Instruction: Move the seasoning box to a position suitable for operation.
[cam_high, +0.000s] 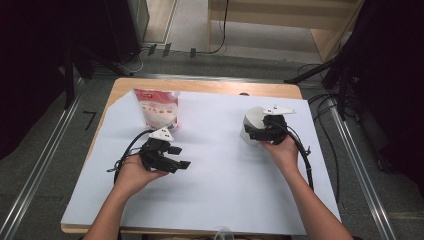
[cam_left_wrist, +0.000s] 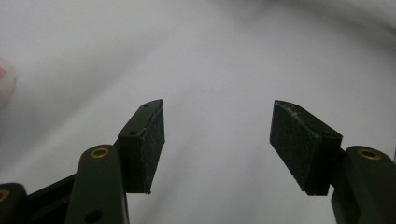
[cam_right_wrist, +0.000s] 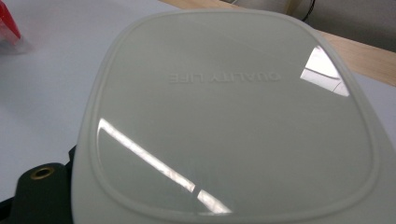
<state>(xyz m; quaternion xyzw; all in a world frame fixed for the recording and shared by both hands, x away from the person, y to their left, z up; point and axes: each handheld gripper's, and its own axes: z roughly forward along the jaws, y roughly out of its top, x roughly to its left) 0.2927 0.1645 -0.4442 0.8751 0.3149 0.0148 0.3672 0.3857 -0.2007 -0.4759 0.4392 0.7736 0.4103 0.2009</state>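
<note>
White sheet (cam_high: 215, 165): left tool (cam_left_wrist: 217, 144) wide; right tool's (cam_high: 260, 131) grip hidden behind lid (cam_right_wrist: 233, 116)

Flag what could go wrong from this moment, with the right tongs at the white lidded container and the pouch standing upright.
1. The right tongs sit at the edge of the white container; its lid looks smooth and glossy, so a grip there could slip.
2. The pouch stands upright close behind the left tongs, which are open over bare white paper; a careless sweep might topple it.
</note>
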